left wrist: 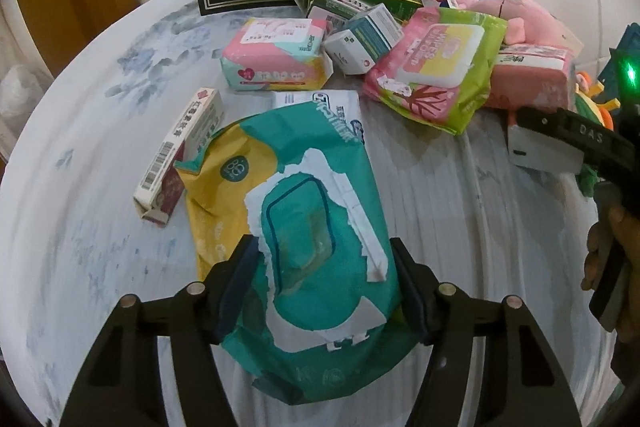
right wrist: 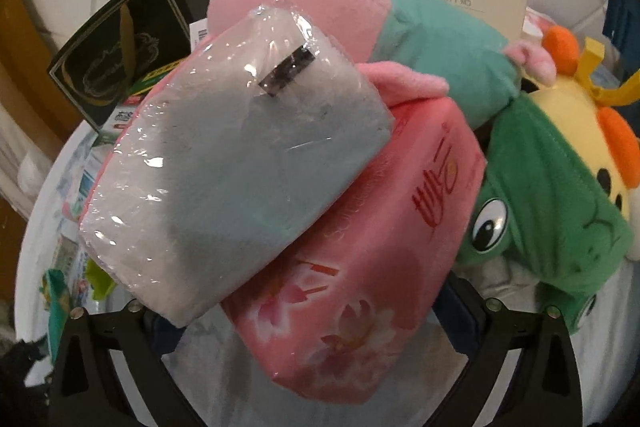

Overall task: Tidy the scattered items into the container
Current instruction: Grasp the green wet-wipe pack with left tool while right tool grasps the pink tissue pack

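While in left tool [left wrist: 324,259], teal wipes pack [left wrist: 308,211].

Cluttered round marbled table [left wrist: 92,155]

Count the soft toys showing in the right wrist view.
2. The pink and teal plush lies at the back, below the wall sockets; the green frog plush sits at right, beside the pink tissue pack. More may be hidden behind the packs.

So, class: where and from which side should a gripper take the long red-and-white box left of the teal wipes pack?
Grip the red-and-white box across its narrow width near mid-length, coming from above; it lies flat, its right side crowded by the teal wipes pack.
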### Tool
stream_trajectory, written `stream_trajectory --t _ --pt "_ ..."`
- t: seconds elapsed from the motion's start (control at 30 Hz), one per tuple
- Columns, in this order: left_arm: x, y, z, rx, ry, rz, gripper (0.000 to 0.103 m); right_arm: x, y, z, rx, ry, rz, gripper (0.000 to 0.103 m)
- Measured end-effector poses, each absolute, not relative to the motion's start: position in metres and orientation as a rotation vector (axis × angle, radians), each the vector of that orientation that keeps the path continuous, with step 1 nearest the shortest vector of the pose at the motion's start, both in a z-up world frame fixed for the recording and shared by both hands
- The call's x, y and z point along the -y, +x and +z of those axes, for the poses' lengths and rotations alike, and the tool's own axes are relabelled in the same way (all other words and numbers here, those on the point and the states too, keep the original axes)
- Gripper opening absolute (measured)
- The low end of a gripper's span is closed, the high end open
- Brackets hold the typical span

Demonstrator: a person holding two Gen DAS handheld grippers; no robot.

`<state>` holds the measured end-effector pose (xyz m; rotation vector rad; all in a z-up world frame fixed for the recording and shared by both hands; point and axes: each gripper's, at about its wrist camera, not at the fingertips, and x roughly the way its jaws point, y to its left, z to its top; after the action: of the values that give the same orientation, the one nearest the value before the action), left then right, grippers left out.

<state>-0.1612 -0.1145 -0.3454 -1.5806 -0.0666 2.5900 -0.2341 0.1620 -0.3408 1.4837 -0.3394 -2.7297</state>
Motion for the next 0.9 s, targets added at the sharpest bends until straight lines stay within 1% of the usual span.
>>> stream_trajectory --t 0.07,0.1,0.2,0.23,0.3,0.47,0.57,0.6,0.63,0.7,0.9 --pt "0.114 -0.158 -0.345 0.060 -1.579 2.586 0.063 -0.160 -0.231 -0.336 0.323 1.468 -2.728 0.080" --pt "0.115 -0.158 -0.346 0.059 -1.579 2.584 0.063 -0.160 -0.230 -0.334 0.323 1.469 -2.722 0.076" --pt "0.114 -0.152 -0.346 0.059 -1.577 2.578 0.063 -0.161 -0.224 -0.332 0.322 1.498 -2.696 0.072" --pt "0.114 -0.150 -0.346 0.057 -1.577 2.576 0.063 -0.161 -0.220 -0.330 0.319 1.513 -2.690 0.072" --pt "0.114 -0.145 -0.344 0.055 -1.576 2.573 0.058 -0.162 -0.211 -0.329 0.315 1.546 -2.674 0.070" --pt "0.116 -0.134 -0.343 0.049 -1.576 2.568 0.057 -0.156 -0.167 -0.322 0.274 1.615 -2.608 0.068" --pt "0.117 -0.127 -0.341 0.044 -1.578 2.568 0.055 -0.151 -0.140 -0.316 0.226 1.635 -2.576 0.068" --pt "0.118 -0.124 -0.340 0.043 -1.575 2.567 0.052 -0.149 -0.132 -0.314 0.211 1.638 -2.569 0.068" --pt "0.119 -0.121 -0.338 0.041 -1.570 2.568 0.043 -0.148 -0.127 -0.311 0.203 1.638 -2.568 0.068" --pt "0.120 -0.115 -0.331 0.032 -1.555 2.579 0.034 -0.146 -0.113 -0.305 0.198 1.642 -2.563 0.068" --pt "0.128 -0.100 -0.320 0.008 -1.553 2.586 0.022 -0.146 -0.085 -0.287 0.168 1.622 -2.569 0.067"
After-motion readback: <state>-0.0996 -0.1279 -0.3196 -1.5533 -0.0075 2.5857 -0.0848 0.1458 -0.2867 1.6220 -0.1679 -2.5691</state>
